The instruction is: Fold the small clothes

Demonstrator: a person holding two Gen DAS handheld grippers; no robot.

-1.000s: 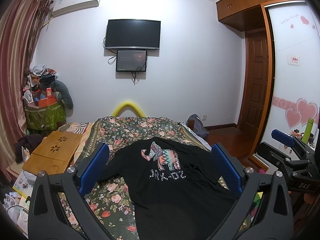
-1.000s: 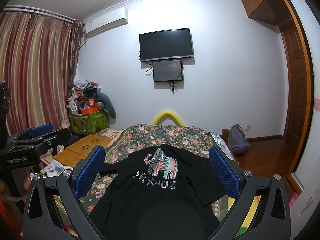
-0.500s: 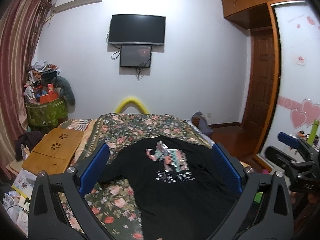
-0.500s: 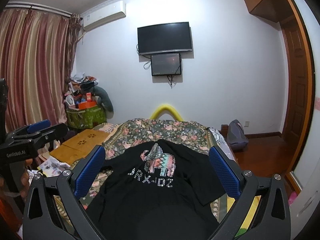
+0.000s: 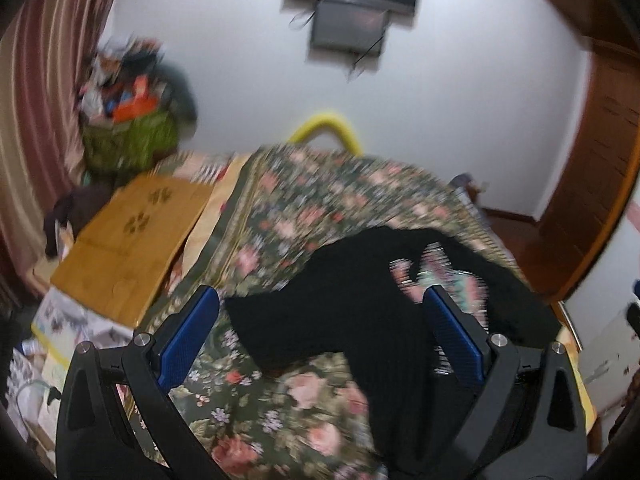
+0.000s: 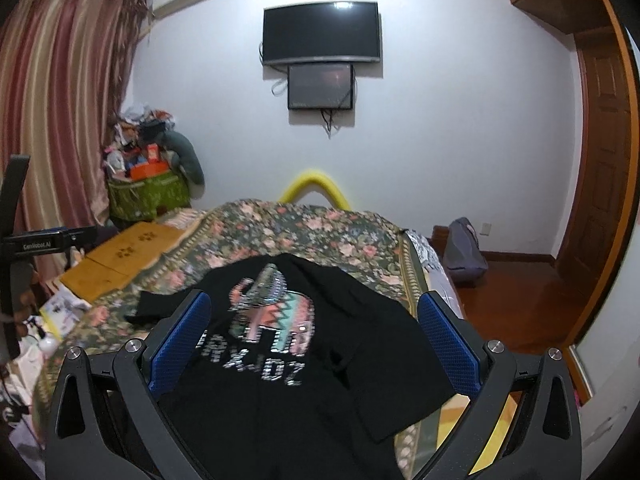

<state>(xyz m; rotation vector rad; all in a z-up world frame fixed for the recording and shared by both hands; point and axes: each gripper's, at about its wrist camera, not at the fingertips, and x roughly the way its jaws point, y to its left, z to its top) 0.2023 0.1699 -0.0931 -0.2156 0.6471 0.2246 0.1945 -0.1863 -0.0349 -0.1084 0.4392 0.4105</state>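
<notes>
A black T-shirt (image 6: pixel 320 360) with a patterned elephant print lies spread flat on a floral bedspread (image 6: pixel 288 228). In the blurred left wrist view the shirt (image 5: pixel 352 312) sits centre right, its left sleeve pointing towards the left gripper (image 5: pixel 320 320), which is open and empty above it. The right gripper (image 6: pixel 312 320) is open and empty, hovering over the shirt's printed chest. The left gripper's body (image 6: pixel 36 244) shows at the far left of the right wrist view.
A wooden lap table (image 5: pixel 128 236) lies left of the bed. A green basket piled with clutter (image 6: pixel 148 192) stands by the striped curtain. A yellow headboard hoop (image 6: pixel 316 188), wall TV (image 6: pixel 320 36), grey bag (image 6: pixel 464 252) and wooden door (image 6: pixel 600 168) surround the bed.
Both grippers have tipped downward and moved closer to the shirt. The left one has swung left fast, blurring its view. Both stay open.
</notes>
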